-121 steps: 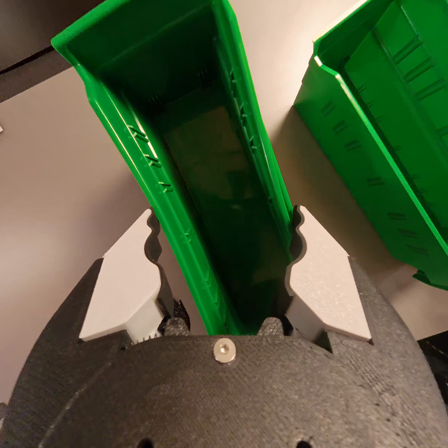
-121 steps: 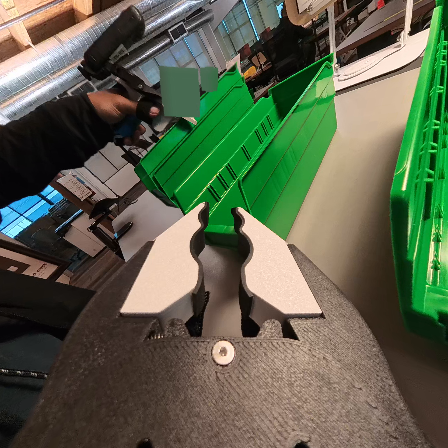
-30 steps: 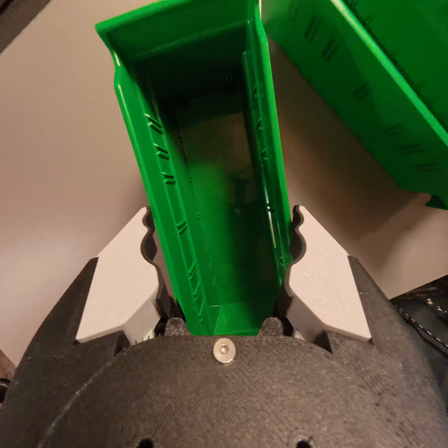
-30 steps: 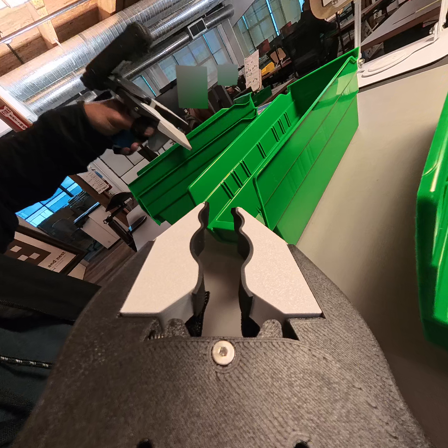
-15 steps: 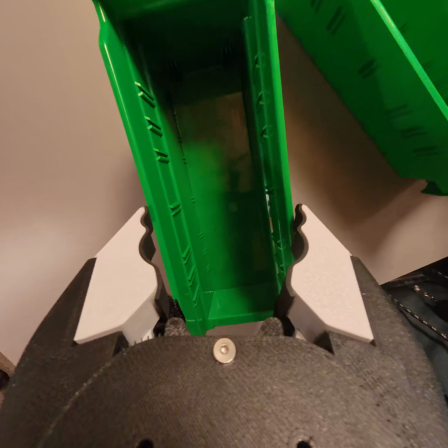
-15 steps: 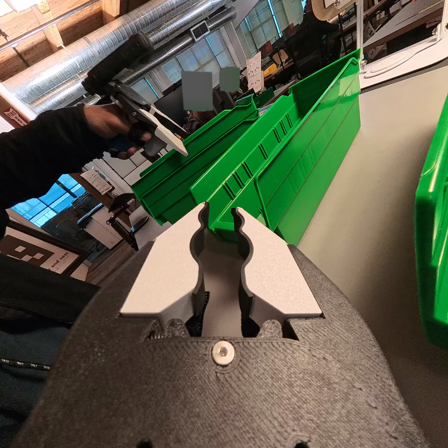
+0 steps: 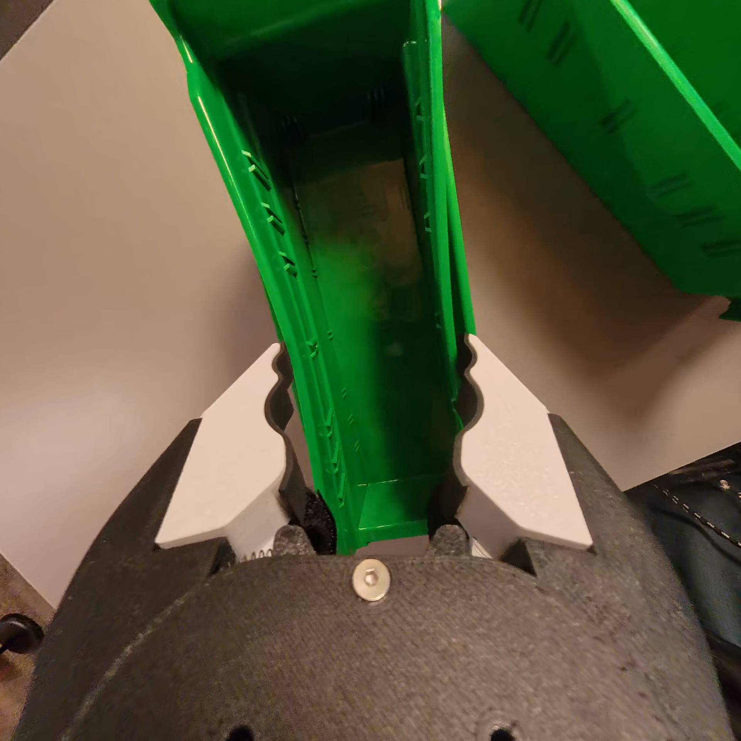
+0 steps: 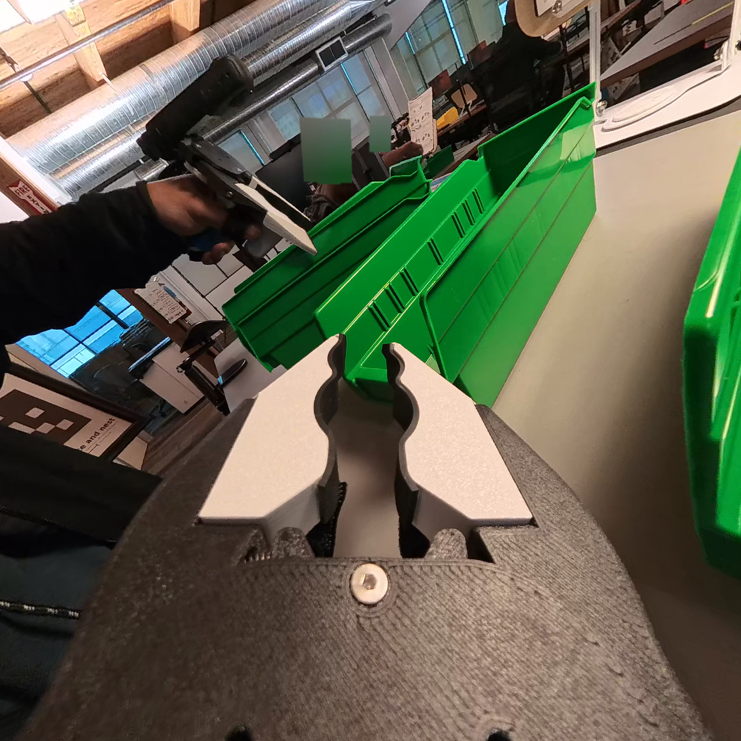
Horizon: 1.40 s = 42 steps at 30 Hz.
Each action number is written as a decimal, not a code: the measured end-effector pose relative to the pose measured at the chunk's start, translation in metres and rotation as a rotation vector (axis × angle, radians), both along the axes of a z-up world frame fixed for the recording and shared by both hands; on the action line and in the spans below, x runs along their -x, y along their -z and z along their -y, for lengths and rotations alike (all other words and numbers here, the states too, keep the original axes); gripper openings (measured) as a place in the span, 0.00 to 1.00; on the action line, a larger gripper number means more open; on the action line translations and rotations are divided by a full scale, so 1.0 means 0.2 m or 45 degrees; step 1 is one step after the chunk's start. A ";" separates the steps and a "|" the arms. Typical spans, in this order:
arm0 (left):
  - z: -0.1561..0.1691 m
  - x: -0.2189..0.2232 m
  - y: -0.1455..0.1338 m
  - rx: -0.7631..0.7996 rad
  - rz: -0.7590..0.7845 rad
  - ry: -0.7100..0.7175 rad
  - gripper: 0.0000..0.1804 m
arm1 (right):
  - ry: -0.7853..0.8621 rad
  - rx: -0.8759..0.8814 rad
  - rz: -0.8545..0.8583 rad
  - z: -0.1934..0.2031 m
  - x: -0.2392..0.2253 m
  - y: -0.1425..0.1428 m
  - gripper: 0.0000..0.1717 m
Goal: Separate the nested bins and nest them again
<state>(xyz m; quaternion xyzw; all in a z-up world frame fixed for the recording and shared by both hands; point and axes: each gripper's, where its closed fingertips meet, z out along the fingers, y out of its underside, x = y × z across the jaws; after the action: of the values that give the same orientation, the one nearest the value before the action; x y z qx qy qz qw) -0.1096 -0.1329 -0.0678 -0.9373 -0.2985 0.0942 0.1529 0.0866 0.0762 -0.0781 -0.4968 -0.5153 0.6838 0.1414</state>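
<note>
The left tool [image 7: 371, 353] was clamped across the near end of a narrow green bin [image 7: 361, 280], one grey pad against each long side wall. That bin ran away from the camera over the beige counter [image 7: 100, 240]. A wider green bin [image 7: 621, 120] lay just to its right, on the counter.

The right tool [image 8: 363, 353] stood with its fingers a little apart and nothing pressed between them, the wider bin's [image 8: 501, 240] near corner just beyond the tips. Seen from here, the narrow bin [image 8: 320, 272] sat left of the wider one. A third green bin [image 8: 717, 361] lay at the far right.
</note>
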 end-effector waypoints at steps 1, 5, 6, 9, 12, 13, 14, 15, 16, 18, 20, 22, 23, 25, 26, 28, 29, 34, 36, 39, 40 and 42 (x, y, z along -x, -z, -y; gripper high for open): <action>0.00 0.00 0.00 0.001 -0.003 -0.002 0.45 | 0.000 0.001 -0.001 0.00 0.00 0.00 0.12; 0.01 0.02 -0.05 -0.004 -0.027 0.001 0.44 | -0.001 0.003 -0.002 0.00 0.00 0.00 0.12; 0.00 0.02 -0.06 -0.015 -0.026 0.001 0.44 | -0.002 0.003 -0.002 0.00 0.00 0.00 0.12; -0.02 0.02 -0.12 -0.063 -0.009 -0.004 0.44 | -0.004 0.006 0.000 0.00 0.00 0.00 0.12; -0.02 0.02 -0.16 -0.076 -0.012 0.005 0.43 | -0.005 0.007 -0.001 0.00 0.00 0.00 0.12; -0.02 0.01 -0.15 -0.064 -0.005 0.008 0.43 | -0.005 0.008 -0.001 0.00 0.00 0.00 0.12; -0.02 0.02 -0.17 -0.076 -0.014 0.006 0.43 | -0.004 0.010 -0.002 0.00 0.00 0.00 0.12; -0.04 0.04 -0.22 -0.113 -0.042 0.001 0.43 | -0.003 0.011 -0.002 0.00 0.00 0.00 0.12; -0.05 0.06 -0.27 -0.151 -0.069 -0.003 0.42 | -0.003 0.012 -0.002 0.00 0.00 0.00 0.12; -0.04 0.05 -0.26 -0.128 -0.046 0.004 0.42 | -0.006 0.012 -0.001 0.00 0.00 0.00 0.12; -0.01 0.01 -0.19 -0.058 -0.009 0.026 0.43 | -0.005 0.015 0.000 0.00 0.00 0.00 0.12; -0.05 0.03 -0.24 -0.118 -0.042 0.025 0.43 | -0.005 0.016 0.001 0.00 0.00 0.00 0.12; -0.06 0.04 -0.26 -0.152 -0.047 0.018 0.42 | -0.006 0.013 0.002 0.00 0.00 0.00 0.12; -0.05 0.00 -0.21 -0.121 0.015 0.032 0.42 | -0.006 0.010 -0.001 0.00 0.00 0.00 0.12; -0.04 -0.02 -0.19 -0.099 0.038 0.043 0.42 | -0.006 0.013 -0.004 0.00 0.00 0.00 0.12; -0.07 0.01 -0.24 -0.147 -0.005 0.038 0.42 | -0.003 0.020 -0.002 -0.01 0.00 -0.01 0.12; -0.08 0.04 -0.29 -0.188 -0.043 0.031 0.42 | -0.004 0.018 0.000 0.00 0.00 0.00 0.12; -0.04 -0.02 -0.23 -0.106 0.004 0.069 0.43 | -0.003 0.023 -0.003 -0.01 0.00 -0.01 0.12; -0.07 0.02 -0.29 -0.171 -0.047 0.052 0.42 | -0.007 0.017 0.005 0.00 0.00 0.00 0.12; -0.05 -0.03 -0.22 -0.110 0.010 0.091 0.42 | -0.008 0.008 -0.005 0.00 -0.01 0.00 0.12; -0.05 -0.03 -0.22 -0.122 0.004 0.083 0.43 | -0.006 0.015 -0.005 0.00 -0.01 -0.01 0.12; -0.08 0.02 -0.28 -0.174 -0.052 0.063 0.42 | -0.012 0.014 0.004 0.00 0.00 0.00 0.12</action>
<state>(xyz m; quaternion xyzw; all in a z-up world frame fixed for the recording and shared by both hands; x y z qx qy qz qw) -0.1130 -0.1173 -0.0109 -0.9297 -0.2778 0.0888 0.2249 0.0873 0.0753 -0.0779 -0.4962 -0.5139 0.6866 0.1347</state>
